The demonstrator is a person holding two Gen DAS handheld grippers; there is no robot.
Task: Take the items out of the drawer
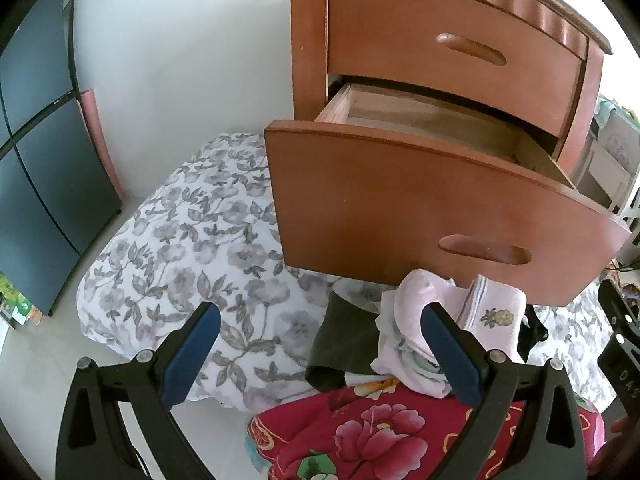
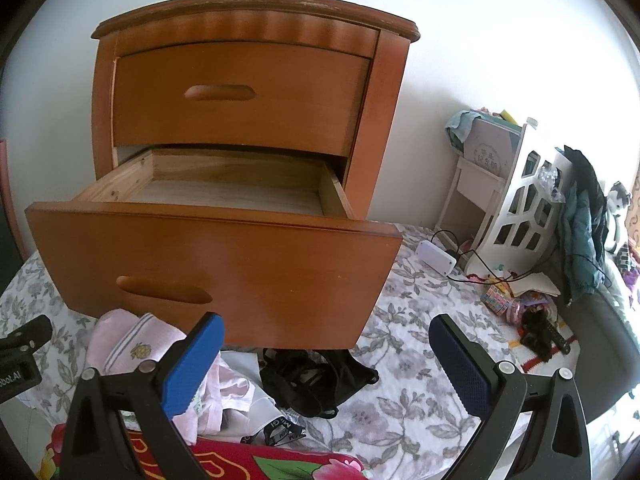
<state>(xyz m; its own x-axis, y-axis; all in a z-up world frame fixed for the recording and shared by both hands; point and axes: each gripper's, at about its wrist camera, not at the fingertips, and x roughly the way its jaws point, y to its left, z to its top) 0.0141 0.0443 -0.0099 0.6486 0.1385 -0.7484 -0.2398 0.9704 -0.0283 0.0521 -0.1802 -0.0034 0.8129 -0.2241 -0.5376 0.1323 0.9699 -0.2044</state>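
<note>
With the lower drawer [image 2: 216, 196] pulled out and seemingly bare, the clothes [image 2: 136, 344] lie on the bed [image 2: 400, 400] below it, both tools [image 1: 320, 336] [image 2: 326, 344] released and empty, so the emptying step looks finished.

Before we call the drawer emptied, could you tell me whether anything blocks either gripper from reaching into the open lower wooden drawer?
Nothing visible does. The pulled-out lower wooden drawer is open on top, and both the left gripper and right gripper are open and empty before its front panel. Its visible floor looks bare.
</note>
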